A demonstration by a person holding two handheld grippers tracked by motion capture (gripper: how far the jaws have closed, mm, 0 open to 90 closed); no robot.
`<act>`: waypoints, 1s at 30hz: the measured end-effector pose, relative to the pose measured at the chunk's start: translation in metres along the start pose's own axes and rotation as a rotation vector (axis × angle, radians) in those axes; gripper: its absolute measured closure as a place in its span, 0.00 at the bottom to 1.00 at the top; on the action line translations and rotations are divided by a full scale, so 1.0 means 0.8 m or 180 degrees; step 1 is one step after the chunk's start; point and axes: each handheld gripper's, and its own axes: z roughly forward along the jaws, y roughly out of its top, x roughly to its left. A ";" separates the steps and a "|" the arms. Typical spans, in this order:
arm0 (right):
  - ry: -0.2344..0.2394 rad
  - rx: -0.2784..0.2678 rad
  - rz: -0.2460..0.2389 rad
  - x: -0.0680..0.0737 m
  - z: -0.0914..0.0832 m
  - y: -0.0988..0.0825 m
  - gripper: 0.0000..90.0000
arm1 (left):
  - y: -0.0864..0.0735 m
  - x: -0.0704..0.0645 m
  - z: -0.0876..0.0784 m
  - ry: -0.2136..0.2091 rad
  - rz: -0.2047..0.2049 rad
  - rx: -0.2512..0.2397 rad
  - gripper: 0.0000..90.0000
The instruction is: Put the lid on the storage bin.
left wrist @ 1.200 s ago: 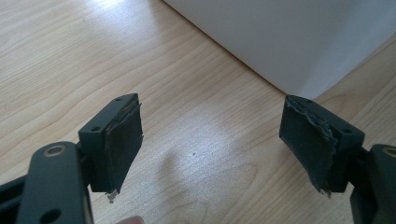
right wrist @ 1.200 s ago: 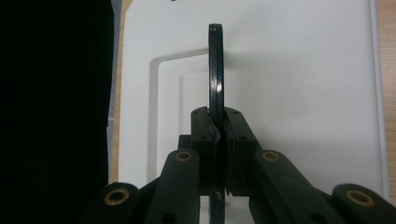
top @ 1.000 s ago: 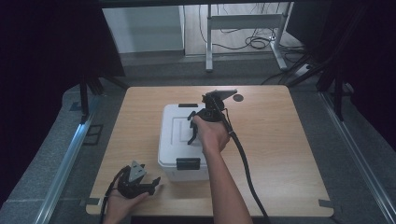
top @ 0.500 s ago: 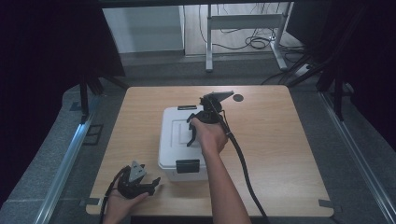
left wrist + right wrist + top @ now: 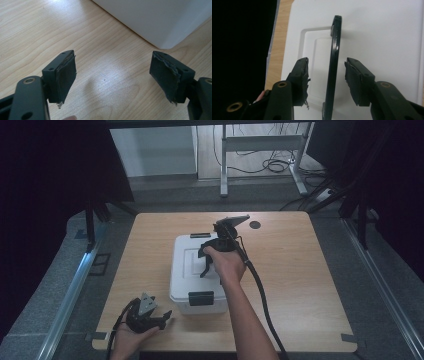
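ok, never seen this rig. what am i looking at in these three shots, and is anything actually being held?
No robot here: a person holds a two-jaw tool in each hand. The high view is a fixed camera above the wooden table, with the forearms coming in from the bottom. The other two pictures come from cameras riding on each tool, looking along its black jaws.

On the table stands a white lidded box with a black carry handle and black latches.

The right tool hangs over the lid. Its jaws have just been opening; the raised handle stands between them with a gap on each side, so it is not gripped.

The left tool rests near the table's front edge beside the box, jaws wide open over bare wood.
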 end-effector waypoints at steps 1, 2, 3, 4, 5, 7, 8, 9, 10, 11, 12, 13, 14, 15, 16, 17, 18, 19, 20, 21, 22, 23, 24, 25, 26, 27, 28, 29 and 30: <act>-0.0007 0.0005 -0.0074 0.000 -0.001 0.000 0.58 | -0.001 0.000 -0.001 0.0006 0.0005 0.0006 0.24; -0.0007 0.0005 -0.0074 0.000 -0.001 0.000 0.58 | -0.001 0.000 -0.001 0.0006 0.0005 0.0006 0.24; 0.0013 0.0001 -0.0109 0.000 -0.003 0.000 0.56 | -0.001 0.001 -0.001 0.0006 0.0008 0.0011 0.24; 0.0044 -0.0048 -0.0183 0.000 -0.007 0.001 0.55 | -0.002 0.001 -0.001 0.0008 0.0010 0.0015 0.24; 0.0057 -0.0078 -0.0232 -0.001 -0.009 0.001 0.54 | -0.003 0.000 -0.001 0.0014 -0.0006 0.0000 0.24; 0.0055 -0.0114 -0.0307 -0.001 -0.014 0.002 0.53 | -0.003 -0.001 -0.001 0.0025 -0.0001 -0.0003 0.24; 0.0061 -0.0132 -0.0357 -0.001 -0.016 0.002 0.53 | -0.004 -0.001 -0.001 0.0039 0.0019 0.0006 0.24; 0.0072 -0.0147 -0.0408 -0.002 -0.018 0.001 0.53 | -0.004 -0.001 -0.001 0.0039 0.0019 0.0006 0.24; 0.0072 -0.0147 -0.0408 -0.002 -0.018 0.001 0.53 | -0.004 -0.002 -0.001 0.0044 0.0028 0.0011 0.24; 0.0084 -0.0174 -0.0439 -0.003 -0.020 0.001 0.53 | -0.005 -0.002 -0.002 0.0050 0.0036 0.0017 0.24; 0.0087 -0.0206 -0.0486 -0.003 -0.023 0.001 0.53 | -0.005 -0.002 -0.001 0.0058 0.0038 0.0020 0.24; 0.0089 -0.0233 -0.0527 -0.004 -0.026 0.002 0.53 | -0.006 -0.003 -0.001 0.0067 0.0026 0.0017 0.24; 0.0082 -0.0256 -0.0587 -0.006 -0.029 0.002 0.53 | -0.006 -0.003 -0.002 0.0071 0.0038 0.0034 0.24; 0.0095 -0.0285 -0.0678 -0.008 -0.034 0.001 0.53 | -0.007 -0.003 -0.002 0.0078 0.0051 0.0049 0.24; 0.0094 -0.0305 -0.0728 -0.011 -0.036 0.001 0.52 | -0.007 -0.003 -0.002 0.0078 0.0051 0.0049 0.24; 0.0097 -0.0313 -0.0764 -0.013 -0.039 0.001 0.52 | -0.008 -0.003 -0.001 0.0089 0.0029 0.0037 0.24; 0.0097 -0.0313 -0.0764 -0.013 -0.039 0.001 0.52 | -0.009 -0.003 -0.001 0.0095 0.0035 0.0046 0.24; 0.0109 -0.0324 -0.0793 -0.016 -0.041 0.000 0.52 | -0.009 -0.002 -0.002 0.0096 0.0042 0.0060 0.24; 0.0158 -0.0328 -0.0814 -0.024 -0.046 -0.001 0.51 | -0.010 -0.002 -0.002 0.0103 0.0042 0.0064 0.24; 0.0158 -0.0328 -0.0814 -0.024 -0.046 -0.001 0.51 | -0.010 -0.002 -0.002 0.0109 0.0045 0.0069 0.24; 0.0182 -0.0334 -0.0830 -0.029 -0.048 -0.002 0.51 | -0.010 -0.002 -0.002 0.0115 0.0011 0.0040 0.24; 0.0191 -0.0342 -0.0854 -0.037 -0.053 -0.004 0.51 | -0.010 -0.002 -0.003 0.0124 0.0026 0.0051 0.24; 0.0193 -0.0370 -0.0865 -0.042 -0.056 -0.005 0.51 | -0.011 -0.002 -0.002 0.0126 0.0009 0.0036 0.24; 0.0194 -0.0378 -0.0872 -0.046 -0.059 -0.006 0.51 | -0.011 -0.002 -0.002 0.0126 0.0009 0.0036 0.24; 0.0194 -0.0378 -0.0872 -0.046 -0.059 -0.006 0.51 | -0.011 -0.002 -0.002 0.0129 0.0011 0.0039 0.24; 0.0201 -0.0416 -0.0914 -0.056 -0.064 -0.009 0.50 | -0.011 -0.003 -0.003 0.0135 0.0018 0.0044 0.24; 0.0203 -0.0434 -0.0928 -0.061 -0.066 -0.011 0.50 | -0.011 -0.003 -0.003 0.0135 0.0018 0.0044 0.24; 0.0203 -0.0434 -0.0928 -0.061 -0.066 -0.011 0.50 | -0.011 -0.002 -0.003 0.0137 0.0048 0.0069 0.24; 0.0203 -0.0455 -0.0948 -0.072 -0.070 -0.015 0.50 | -0.011 -0.002 -0.003 0.0142 0.0050 0.0069 0.24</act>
